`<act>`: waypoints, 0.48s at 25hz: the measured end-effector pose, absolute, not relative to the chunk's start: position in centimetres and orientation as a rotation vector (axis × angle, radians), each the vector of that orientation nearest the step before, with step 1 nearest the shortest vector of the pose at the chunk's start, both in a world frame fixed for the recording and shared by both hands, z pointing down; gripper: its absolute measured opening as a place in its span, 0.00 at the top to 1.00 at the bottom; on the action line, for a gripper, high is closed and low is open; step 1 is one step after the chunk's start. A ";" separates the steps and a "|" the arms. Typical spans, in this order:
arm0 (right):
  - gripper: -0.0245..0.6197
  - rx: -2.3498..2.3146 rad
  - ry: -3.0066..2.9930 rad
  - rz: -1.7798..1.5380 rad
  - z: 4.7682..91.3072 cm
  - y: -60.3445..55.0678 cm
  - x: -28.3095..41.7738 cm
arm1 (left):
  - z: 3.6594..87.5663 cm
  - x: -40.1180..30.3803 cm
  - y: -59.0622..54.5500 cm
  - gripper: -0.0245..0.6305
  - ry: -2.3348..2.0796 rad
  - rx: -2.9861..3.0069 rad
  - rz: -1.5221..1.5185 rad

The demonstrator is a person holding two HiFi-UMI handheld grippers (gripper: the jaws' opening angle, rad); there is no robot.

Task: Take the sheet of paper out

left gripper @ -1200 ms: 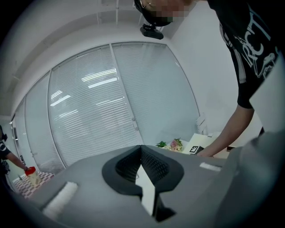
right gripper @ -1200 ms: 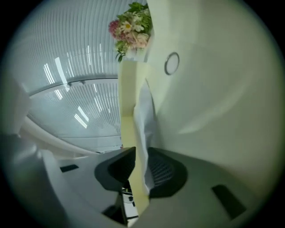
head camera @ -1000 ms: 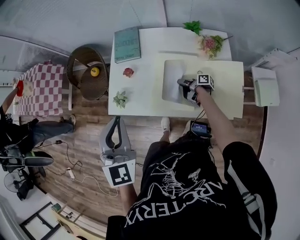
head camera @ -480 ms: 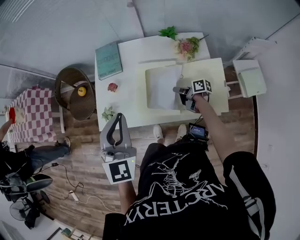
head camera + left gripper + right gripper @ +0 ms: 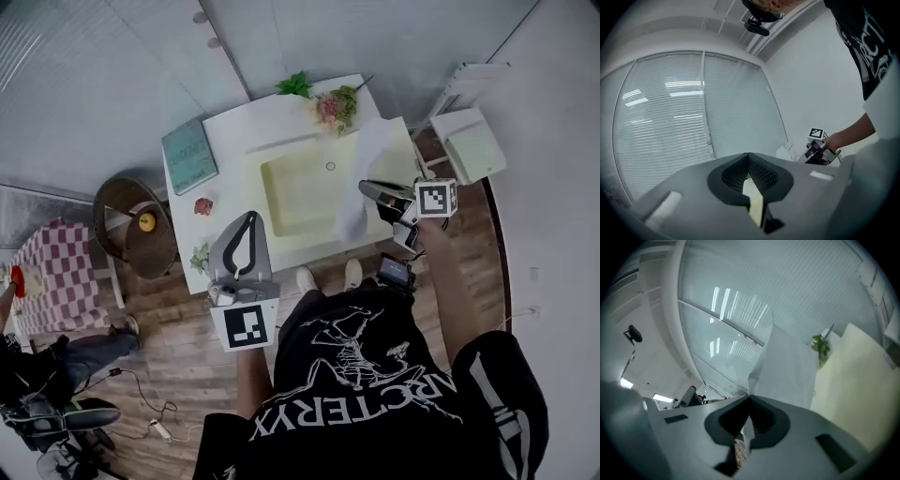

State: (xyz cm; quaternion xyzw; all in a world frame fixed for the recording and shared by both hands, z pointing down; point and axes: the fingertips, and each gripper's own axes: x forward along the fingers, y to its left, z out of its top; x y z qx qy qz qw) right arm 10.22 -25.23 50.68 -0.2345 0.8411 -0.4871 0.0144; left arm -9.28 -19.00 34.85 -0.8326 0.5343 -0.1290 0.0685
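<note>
Head view: right of centre, my right tongs clamp the paper sheet; my left tongs are closed, empty.

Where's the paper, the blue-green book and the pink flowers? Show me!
sheet of paper [image 5: 367,155]: head view, on its wide flat part.
blue-green book [image 5: 189,155]: head view, middle of its cover.
pink flowers [image 5: 330,105]: head view, on the blossoms.

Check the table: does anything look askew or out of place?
The white sheet of paper hangs bent in the air, pinched by the right gripper's closed jaws above the pale yellow mat. Nothing else stands out.
</note>
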 end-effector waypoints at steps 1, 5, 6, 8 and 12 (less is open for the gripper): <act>0.94 -0.732 2.630 -1.449 49.0 -25.1 10.3 | 34.8 -9.1 -19.2 0.94 1.604 -2.514 -0.382; 0.94 -0.780 2.688 -1.102 43.3 -24.6 9.5 | 34.3 -8.8 -19.8 0.95 1.593 -2.519 -0.361; 0.94 -0.849 2.745 -0.970 42.4 -24.4 9.2 | 34.3 -8.8 -19.8 0.95 1.590 -2.517 -0.360; 0.94 -0.990 2.867 -0.674 40.8 -24.0 8.2 | 34.2 -8.6 -19.8 0.95 1.584 -2.515 -0.358; 0.94 -1.175 2.991 -0.209 38.5 -23.2 5.3 | 34.0 -8.4 -20.0 0.94 1.573 -2.517 -0.349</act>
